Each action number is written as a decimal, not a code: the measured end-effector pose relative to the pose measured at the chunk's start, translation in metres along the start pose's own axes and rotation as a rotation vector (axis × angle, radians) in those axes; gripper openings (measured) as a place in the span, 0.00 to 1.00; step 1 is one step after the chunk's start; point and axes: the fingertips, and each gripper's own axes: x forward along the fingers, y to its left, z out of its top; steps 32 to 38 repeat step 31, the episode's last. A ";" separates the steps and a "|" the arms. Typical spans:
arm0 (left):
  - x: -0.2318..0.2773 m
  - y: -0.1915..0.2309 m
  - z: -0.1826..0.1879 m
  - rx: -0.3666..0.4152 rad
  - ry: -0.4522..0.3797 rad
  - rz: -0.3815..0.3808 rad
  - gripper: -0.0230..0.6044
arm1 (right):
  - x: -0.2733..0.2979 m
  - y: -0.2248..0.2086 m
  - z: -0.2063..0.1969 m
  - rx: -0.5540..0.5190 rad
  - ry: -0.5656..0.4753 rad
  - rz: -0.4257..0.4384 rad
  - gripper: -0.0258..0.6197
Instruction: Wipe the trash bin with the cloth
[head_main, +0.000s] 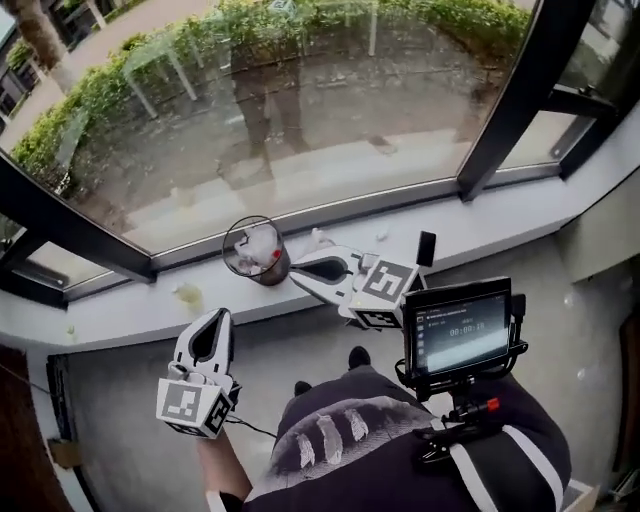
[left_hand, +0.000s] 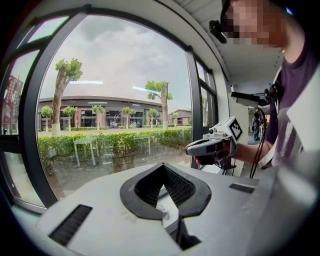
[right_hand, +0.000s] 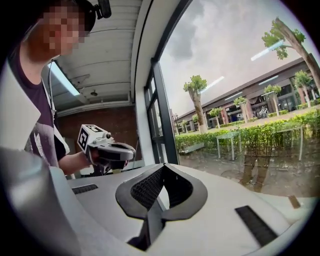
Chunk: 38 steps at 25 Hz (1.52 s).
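Head view, looking steeply down: small dark bin upright on the grey window ledge, right against the glass. Long axis vertical, round mouth facing up, clear liner over the rim, white crumpled stuff inside. Stands left of the ledge's middle, with a few white scraps lying on the ledge to its right.

Right gripper held nearly level over the ledge's front edge, pointing across towards the bin's right side, tip just beside it; cannot tell whether touching. Marker cube at the rear, towards the person. Jaws pressed together in the right gripper view, nothing between them.

Left gripper lower and further left, over the floor, tip aimed at the ledge and stopping short of it, apart from the bin. Jaws likewise together in the left gripper view, nothing caught between the pads. Each gripper visible in the other's view, held in a bare hand.

Small lit screen mounted at the person's chest, above a dark shirt. Black window frame slanting across the glass; outside, wet paving and a green hedge.
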 end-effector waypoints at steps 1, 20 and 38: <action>0.002 0.000 0.001 -0.002 -0.001 -0.015 0.03 | 0.001 -0.001 0.005 0.005 0.006 -0.012 0.04; -0.079 0.009 -0.056 -0.038 0.015 -0.391 0.03 | 0.040 0.135 0.015 -0.008 0.193 -0.291 0.04; -0.077 -0.080 -0.023 -0.051 -0.023 -0.567 0.03 | -0.036 0.161 0.019 -0.013 0.123 -0.431 0.04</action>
